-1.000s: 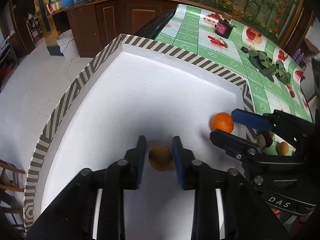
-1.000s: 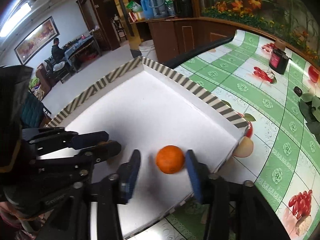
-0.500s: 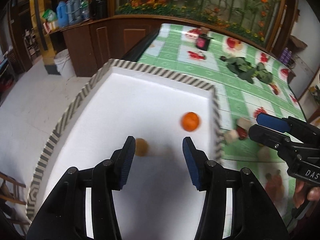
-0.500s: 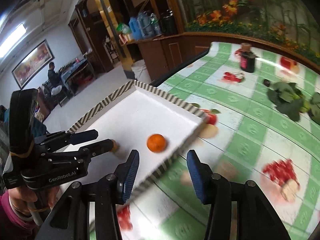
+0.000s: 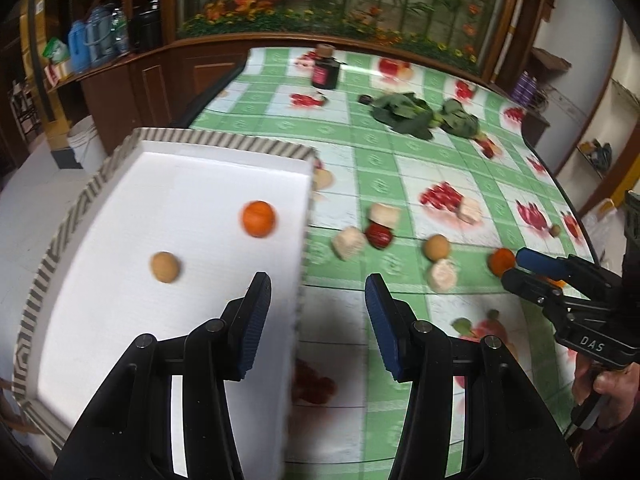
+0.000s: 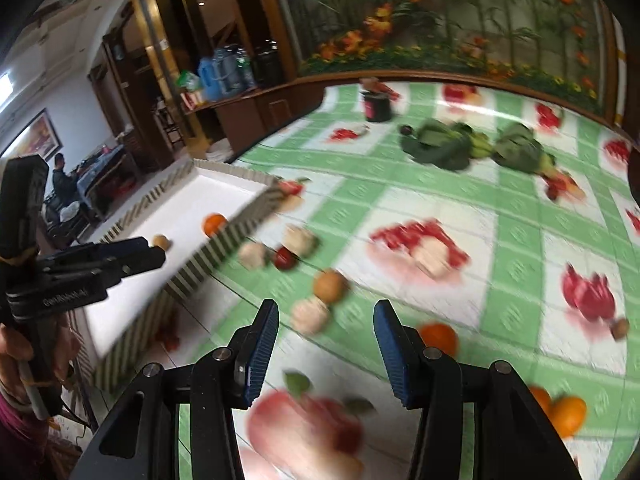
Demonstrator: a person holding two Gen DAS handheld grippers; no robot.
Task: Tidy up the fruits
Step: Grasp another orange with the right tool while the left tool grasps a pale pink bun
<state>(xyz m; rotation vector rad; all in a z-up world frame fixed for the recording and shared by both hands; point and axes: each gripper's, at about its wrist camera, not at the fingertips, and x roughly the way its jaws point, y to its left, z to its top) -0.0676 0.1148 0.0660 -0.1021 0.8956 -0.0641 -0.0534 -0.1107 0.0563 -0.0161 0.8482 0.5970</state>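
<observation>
A white tray with a striped rim (image 5: 224, 145) holds an orange (image 5: 258, 218) and a small brown fruit (image 5: 164, 266). The tray (image 6: 236, 232) also shows in the right wrist view. My left gripper (image 5: 318, 316) is open and empty, above the tray's right edge. My right gripper (image 6: 325, 340) is open and empty, above the tablecloth. Loose on the cloth lie a red fruit (image 5: 379, 235), a brown fruit (image 5: 437, 247), pale fruits (image 5: 349, 242) and an orange (image 5: 502, 261). In the right wrist view an orange (image 6: 439, 338) lies beside the right finger, a brown fruit (image 6: 329, 286) ahead.
Leafy greens (image 5: 404, 112) and a dark jar (image 5: 325, 72) sit at the far side of the green checked tablecloth. Two more oranges (image 6: 568, 414) lie at the right in the right wrist view. A wooden cabinet (image 5: 132, 80) stands beyond the tray.
Both grippers have let go of their fruits in the tray, opened wide, and pulled back to the right, away from the tray toward the loose fruits on the cloth.
</observation>
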